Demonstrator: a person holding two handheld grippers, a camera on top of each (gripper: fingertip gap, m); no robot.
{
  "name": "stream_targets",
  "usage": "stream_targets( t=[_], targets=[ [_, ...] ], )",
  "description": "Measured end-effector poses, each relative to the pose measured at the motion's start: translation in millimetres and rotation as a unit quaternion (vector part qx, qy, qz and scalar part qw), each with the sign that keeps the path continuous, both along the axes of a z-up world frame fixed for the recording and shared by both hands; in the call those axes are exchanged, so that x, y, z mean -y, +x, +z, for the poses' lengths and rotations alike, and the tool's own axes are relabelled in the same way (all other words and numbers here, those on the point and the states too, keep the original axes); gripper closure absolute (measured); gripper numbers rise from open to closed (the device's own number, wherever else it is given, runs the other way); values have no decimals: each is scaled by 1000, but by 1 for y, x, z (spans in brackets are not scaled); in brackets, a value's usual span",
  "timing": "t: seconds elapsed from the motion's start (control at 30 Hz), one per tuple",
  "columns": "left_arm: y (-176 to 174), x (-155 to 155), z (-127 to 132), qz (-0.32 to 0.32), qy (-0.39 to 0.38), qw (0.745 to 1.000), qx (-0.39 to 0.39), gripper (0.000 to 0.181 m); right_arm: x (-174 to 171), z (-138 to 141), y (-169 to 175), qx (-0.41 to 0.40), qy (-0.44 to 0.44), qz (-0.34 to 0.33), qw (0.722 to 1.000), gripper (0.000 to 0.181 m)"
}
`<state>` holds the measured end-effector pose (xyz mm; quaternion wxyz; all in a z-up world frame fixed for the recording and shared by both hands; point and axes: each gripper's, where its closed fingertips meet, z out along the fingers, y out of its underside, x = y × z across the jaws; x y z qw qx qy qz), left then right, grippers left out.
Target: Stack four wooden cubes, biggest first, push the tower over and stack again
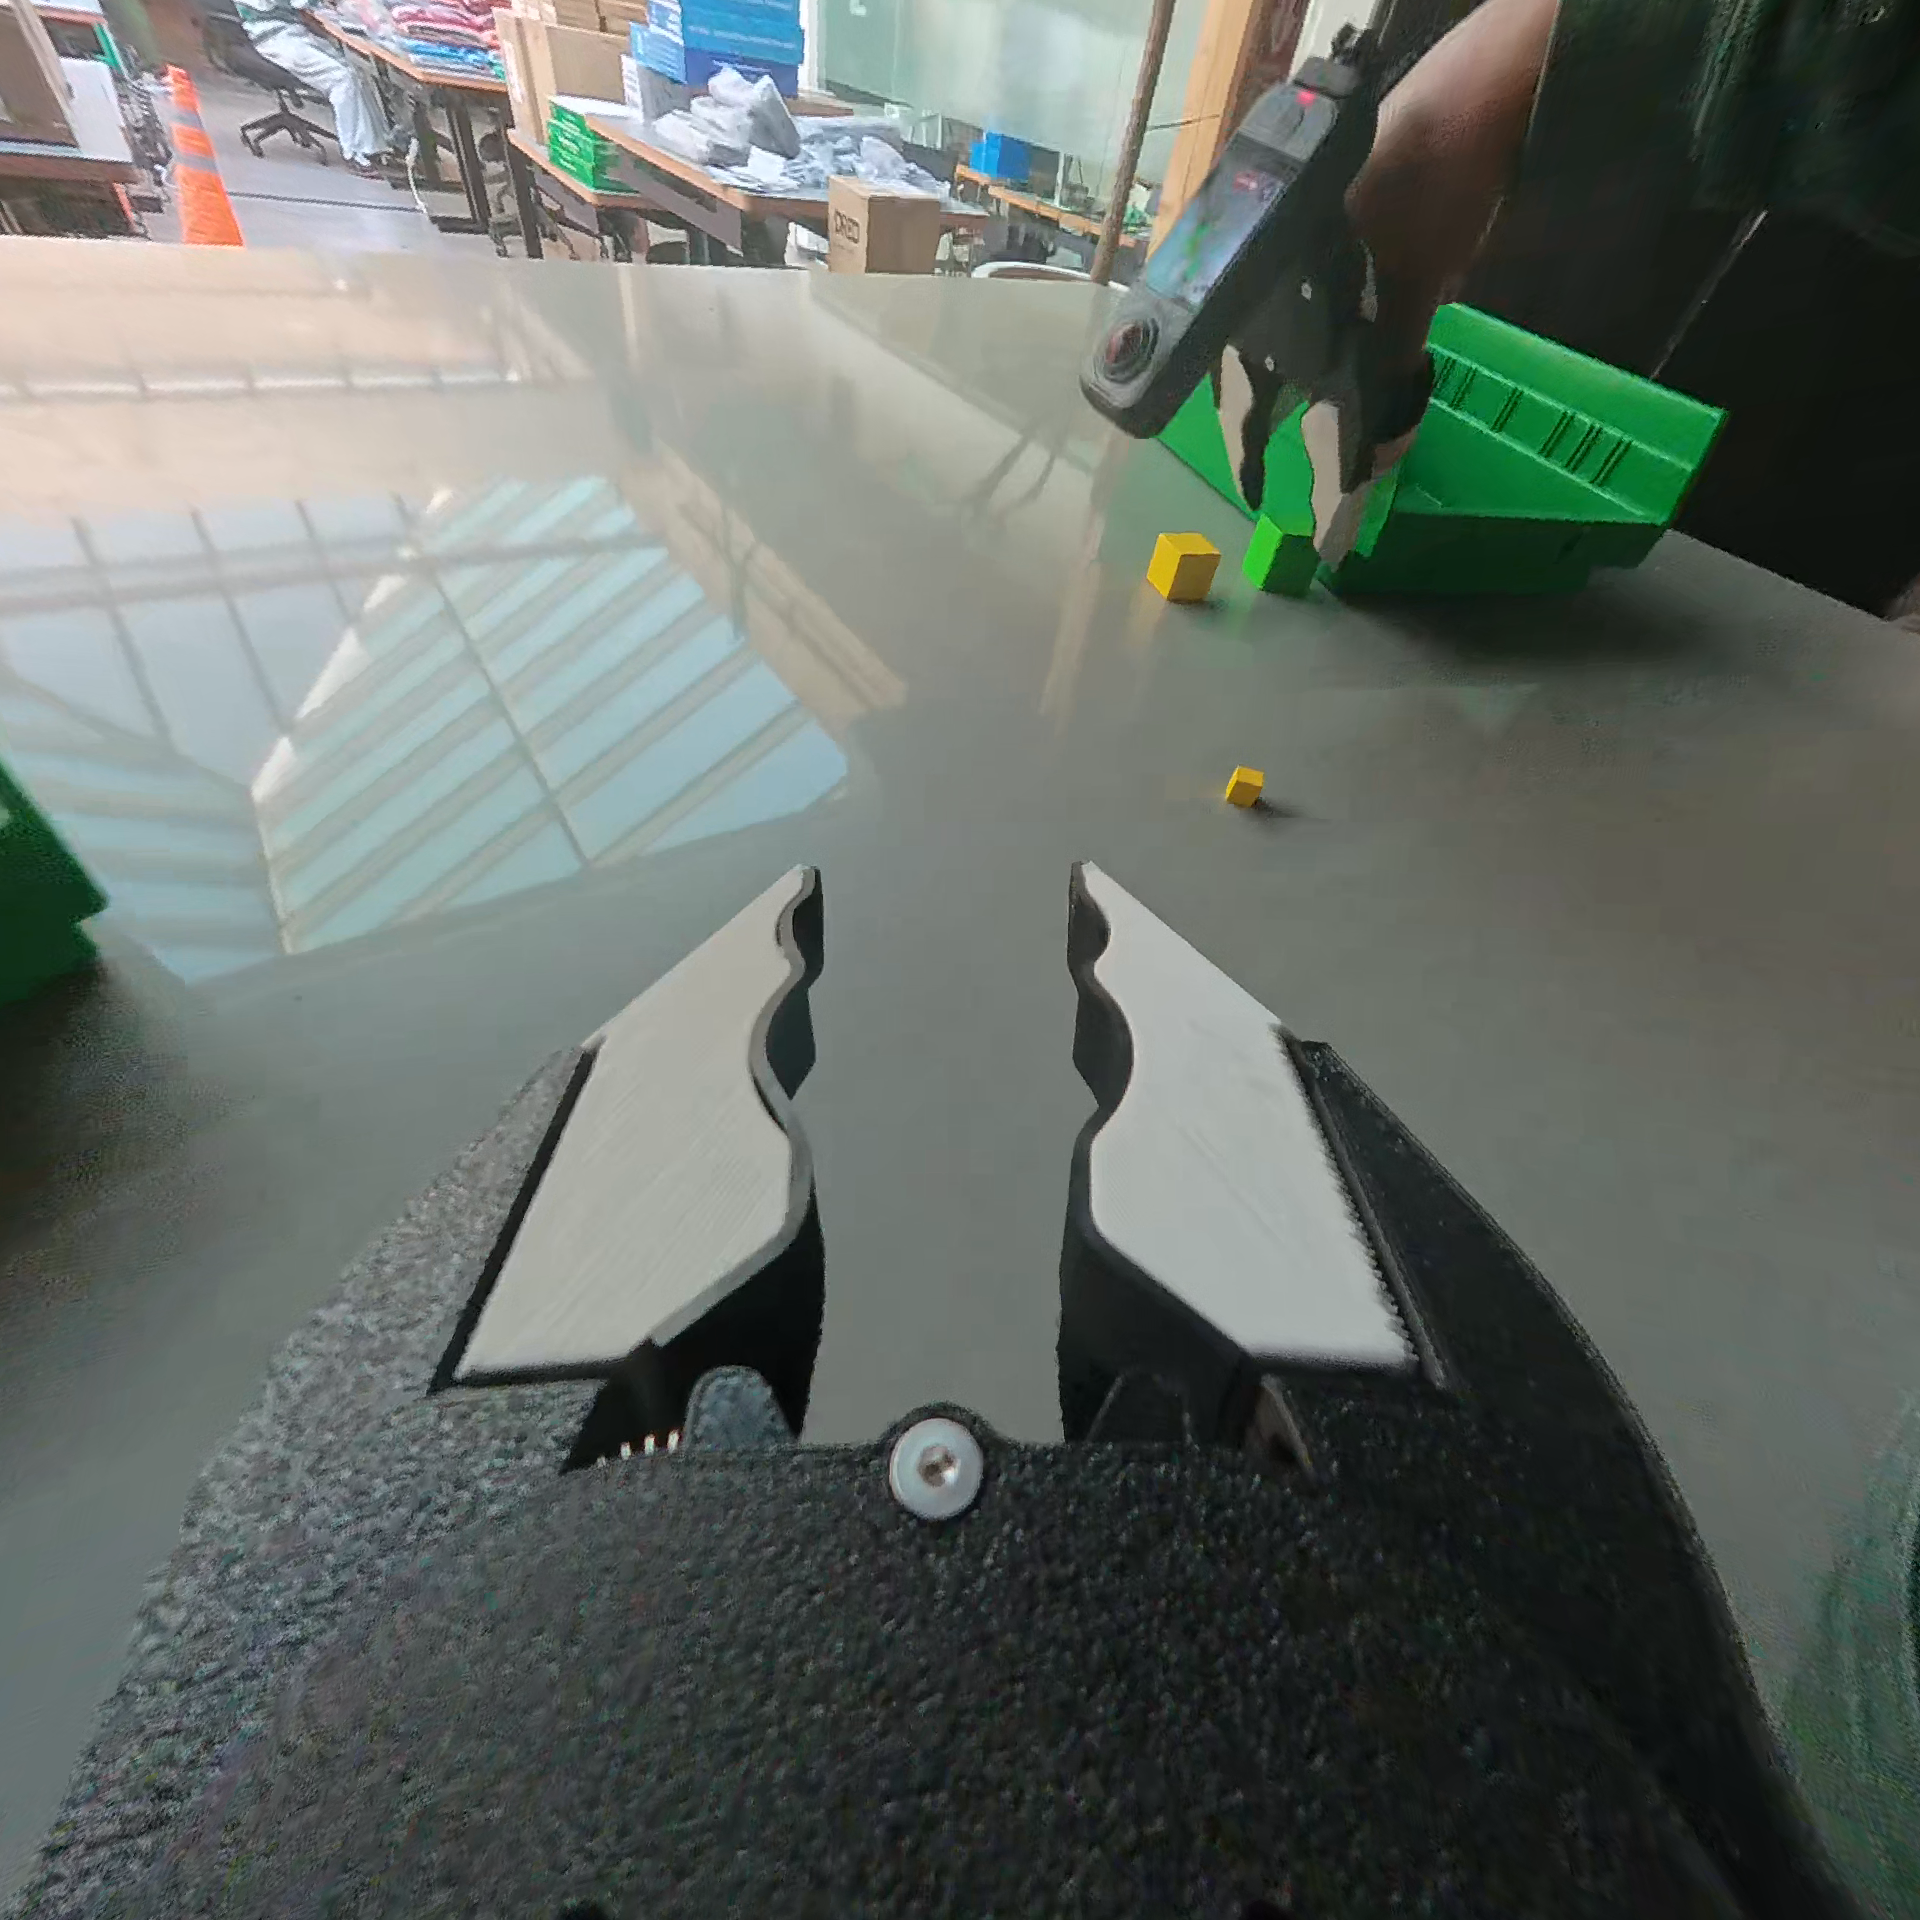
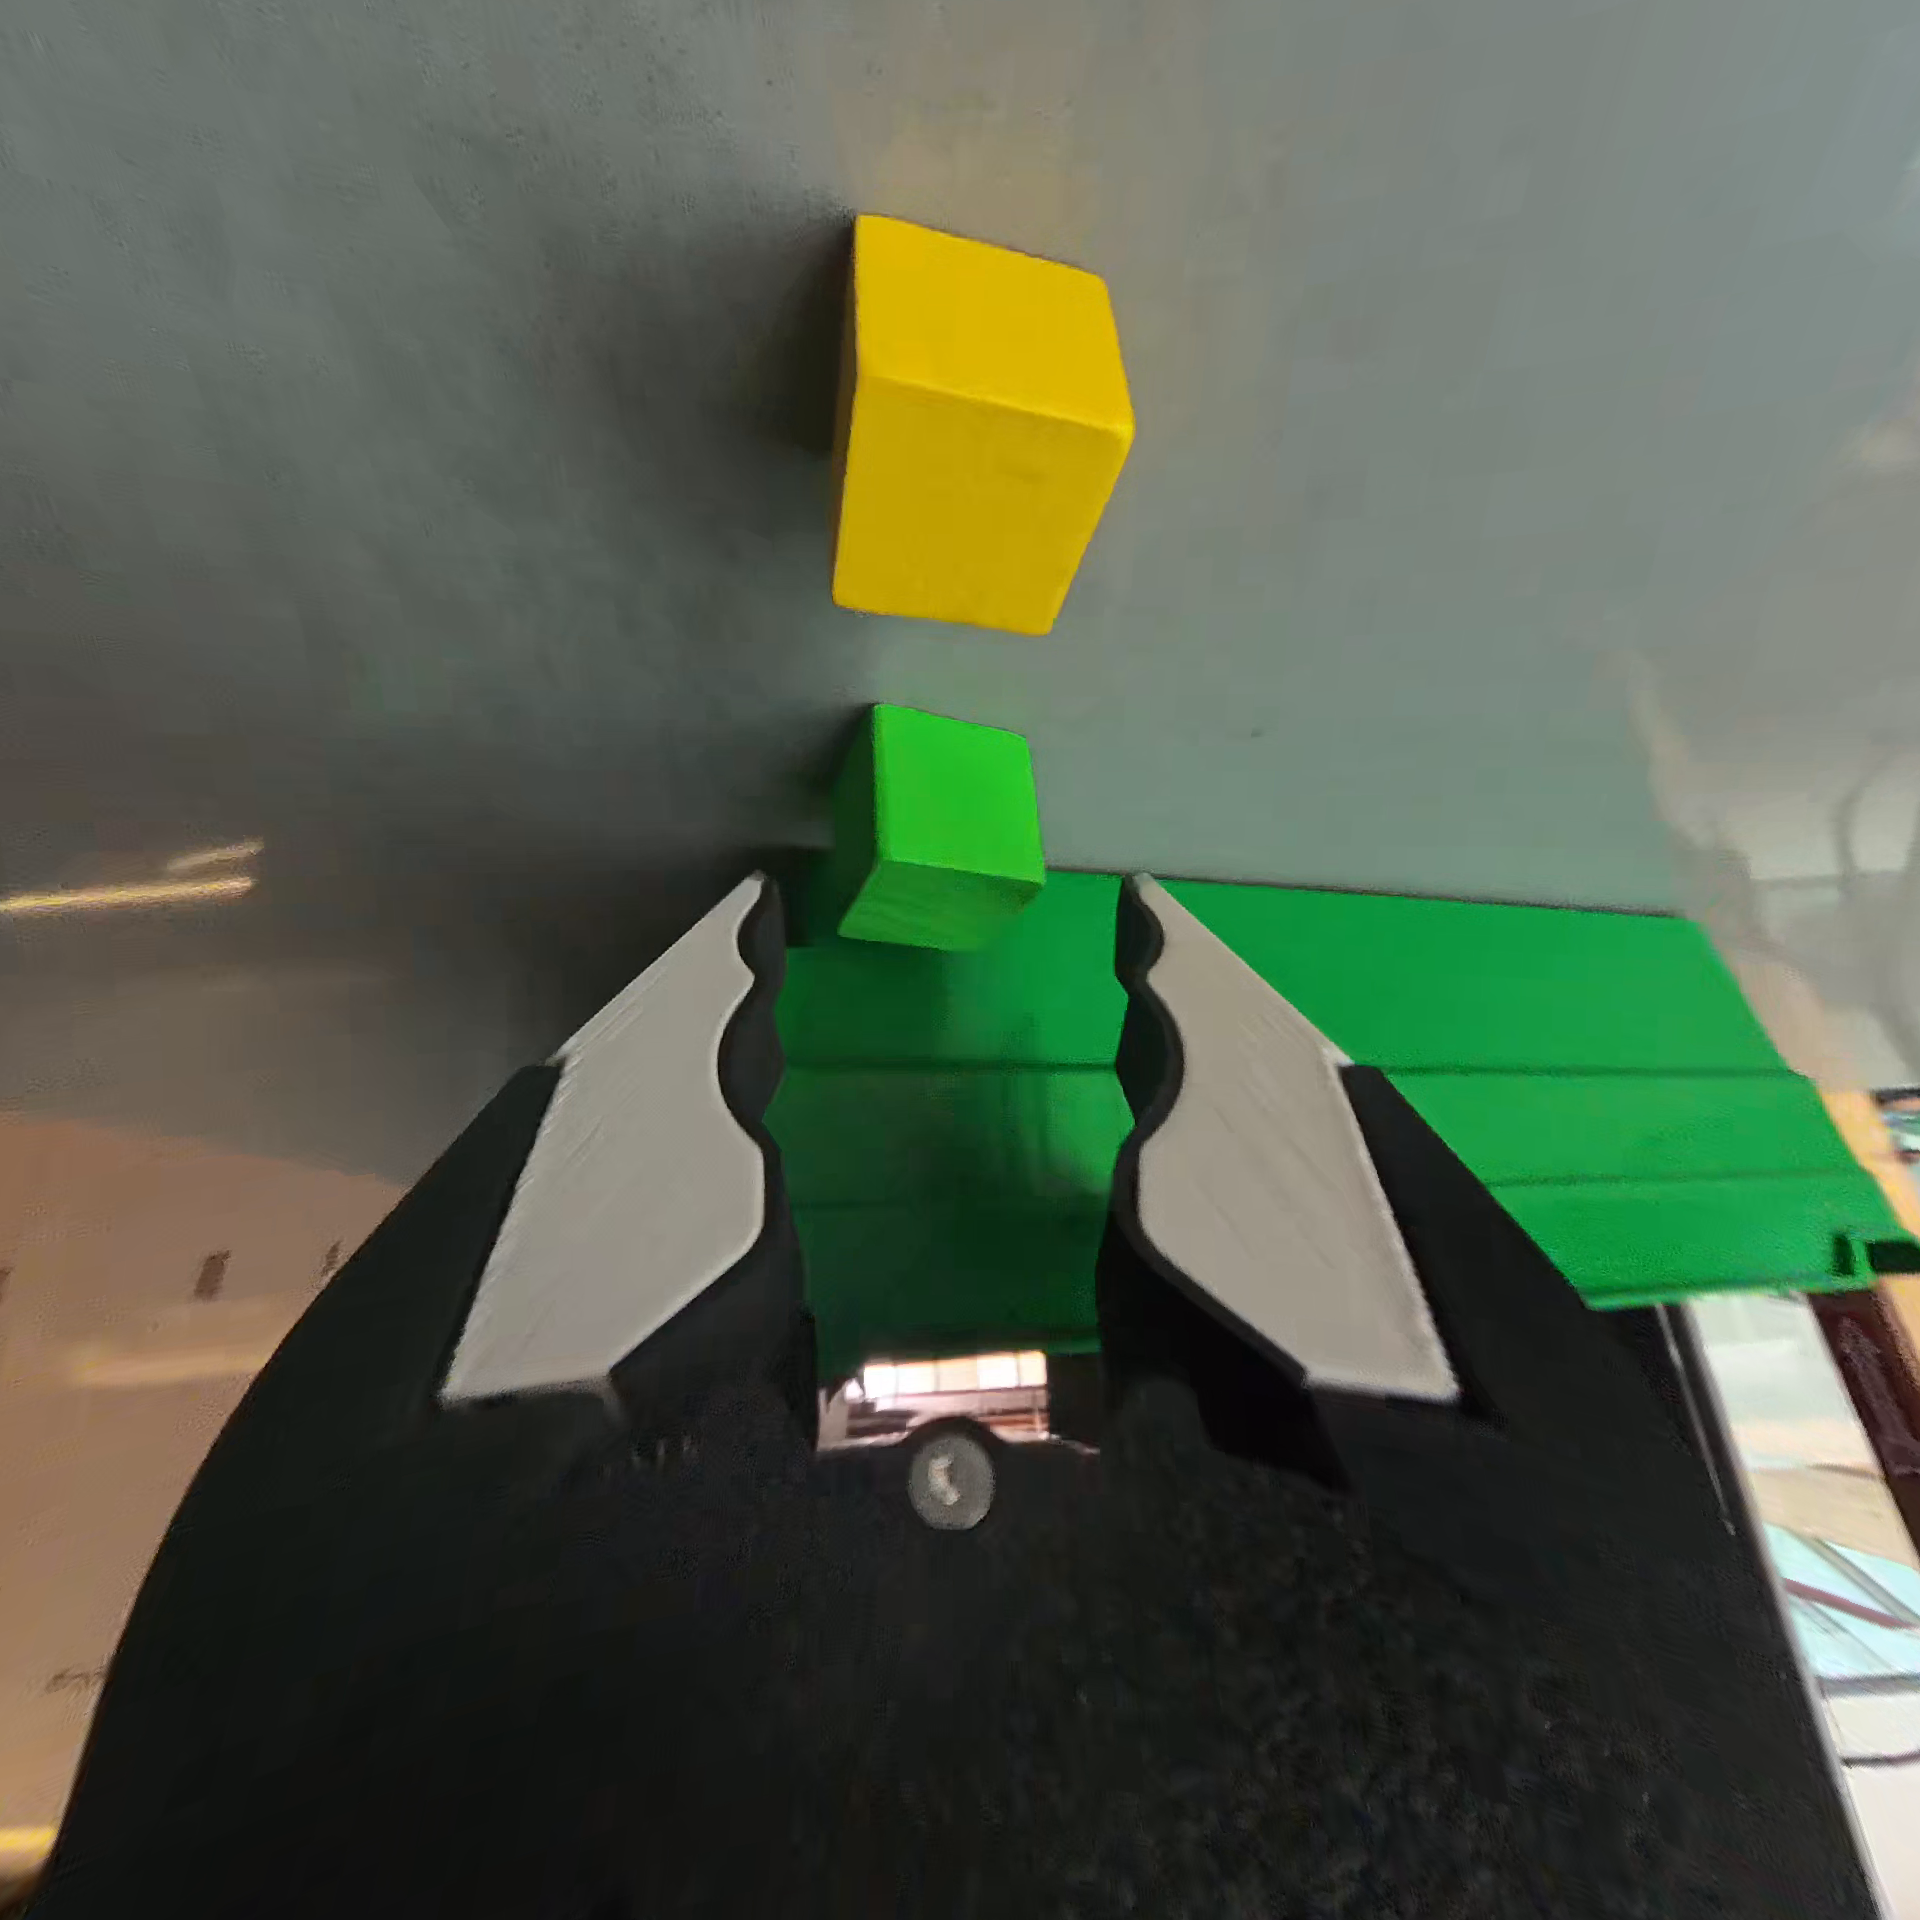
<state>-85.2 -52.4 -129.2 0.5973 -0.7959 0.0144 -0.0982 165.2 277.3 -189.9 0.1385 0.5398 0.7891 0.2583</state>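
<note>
Right gripper (image 2: 945,883) spread apart above green cube (image 2: 940,831), beside green bin (image 2: 1455,1091); left gripper (image 1: 945,883) spread apart, empty, over grey table (image 1: 623,623).

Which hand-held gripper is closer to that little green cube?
The right hand-held gripper: its open fingertips hang just short of the green cube. The left hand-held gripper hovers open, far across the table.

Glossy grey table (image 1: 727,644), green bin (image 1: 1538,499), green cube (image 1: 1283,556), two yellow cubes (image 1: 1182,566), small one (image 1: 1244,787)
</note>
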Motion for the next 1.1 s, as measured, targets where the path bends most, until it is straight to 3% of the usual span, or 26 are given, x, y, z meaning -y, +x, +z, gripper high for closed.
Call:
stream_targets(
  t=[0.1,0.2,0.27,0.37,0.43,0.5,0.57,0.63,0.73,0.8,0.9,1.1],
  targets=[
    [-11,6,-1,7,-2,1000,0,135,11,-2,-6,-19,-41,-19,999,148],
    [-18,3,-2,5,-6,1000,7,136,15,19,-27,-107,-62,-20,992,149],
    [-20,-2,-4,2,-12,1000,2,136,11,50,-39,-184,-67,-24,980,149],
    [-17,-11,-5,-7,-20,1000,-4,136,-21,123,-38,-291,-14,-35,956,149],
    [-11,-16,-7,-15,-23,1000,-4,136,-62,169,-6,-290,77,-44,953,149],
    [-6,-21,-9,-20,-27,999,-6,136,-91,187,38,-237,125,-72,961,149],
    [-2,-25,-9,-21,-26,999,-9,136,-102,166,69,-189,102,-104,971,149],
    [2,-27,-7,-20,-24,999,-7,136,-110,124,90,-140,77,-113,981,148],
    [4,-26,-5,-12,-25,1000,-10,136,-116,56,93,-125,28,-119,985,149],
    [2,-22,-6,-2,-31,999,-16,136,-124,28,87,-129,16,-108,986,149],
    [-6,-14,-10,21,-42,999,-19,136,-136,10,71,-158,5,-100,982,148],
    [-6,-16,-15,34,-50,998,-12,137,-145,2,58,-160,-3,-97,982,148]
  ],
)
